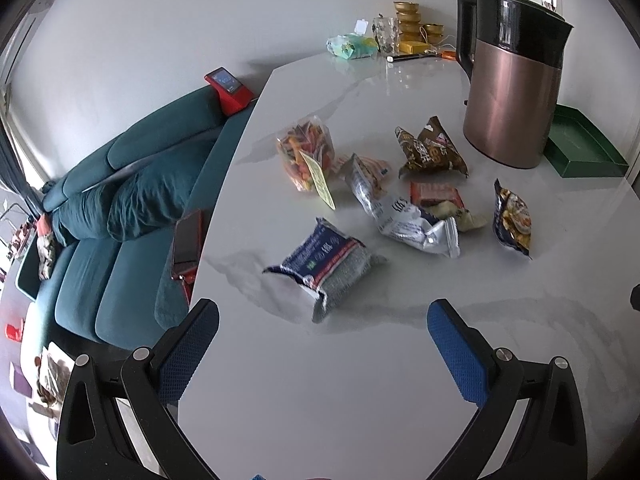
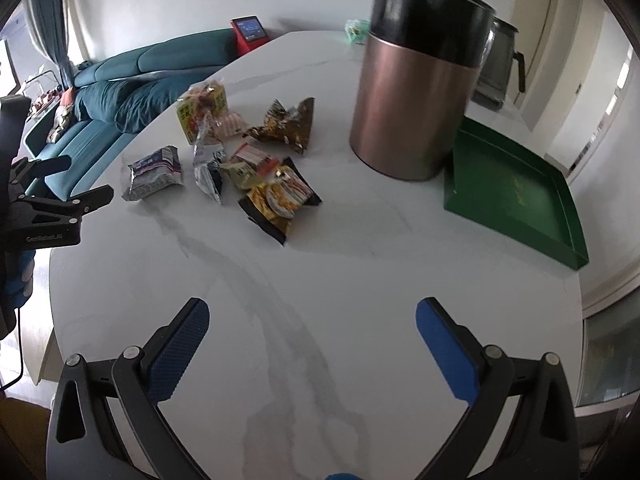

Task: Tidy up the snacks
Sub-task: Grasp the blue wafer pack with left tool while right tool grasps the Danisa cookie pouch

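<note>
1. Snack packets lie in a loose cluster on the white marbled table, at the centre of the left wrist view and in the upper left-centre of the right wrist view.
2. Nearest the left gripper is a blue and grey packet, lying apart from the rest of the cluster.
3. Behind it sits a clear bag of orange and green snacks with a yellow label, a crumpled silver packet, a brown packet and a red packet.
4. At the right of the cluster in the left wrist view stands a dark packet with a food picture; in the right wrist view it lies nearest the camera.
5. Left gripper: jaws spread wide, holding nothing, above the table in the lower part of its frame.
6. Right gripper: jaws likewise spread wide and empty, above bare tabletop, well apart from the snacks.
7. A copper-coloured canister with a black top stands upper right of the snacks.
8. A shallow green tray sits just right of the canister, touching or nearly so.
9. A teal sofa fills the left side beyond the table edge.
</note>
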Action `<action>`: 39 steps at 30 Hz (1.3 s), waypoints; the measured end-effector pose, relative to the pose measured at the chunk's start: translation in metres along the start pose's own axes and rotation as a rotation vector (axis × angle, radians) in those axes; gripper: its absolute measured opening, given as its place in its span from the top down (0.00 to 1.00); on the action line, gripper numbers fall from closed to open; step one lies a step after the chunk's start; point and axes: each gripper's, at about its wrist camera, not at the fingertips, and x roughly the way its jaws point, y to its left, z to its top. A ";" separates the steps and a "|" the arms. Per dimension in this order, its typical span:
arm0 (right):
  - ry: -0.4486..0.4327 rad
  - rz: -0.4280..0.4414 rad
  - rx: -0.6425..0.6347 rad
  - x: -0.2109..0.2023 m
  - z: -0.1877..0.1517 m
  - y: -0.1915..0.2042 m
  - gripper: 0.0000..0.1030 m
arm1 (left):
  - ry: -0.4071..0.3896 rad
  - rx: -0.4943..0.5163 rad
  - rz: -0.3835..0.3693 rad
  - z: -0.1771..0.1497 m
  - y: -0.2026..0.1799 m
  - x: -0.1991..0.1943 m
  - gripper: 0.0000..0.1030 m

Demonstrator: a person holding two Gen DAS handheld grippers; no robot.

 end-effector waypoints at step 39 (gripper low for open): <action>0.113 0.017 0.185 0.118 0.074 0.009 0.00 | 0.103 0.112 -0.052 0.025 0.012 0.099 0.01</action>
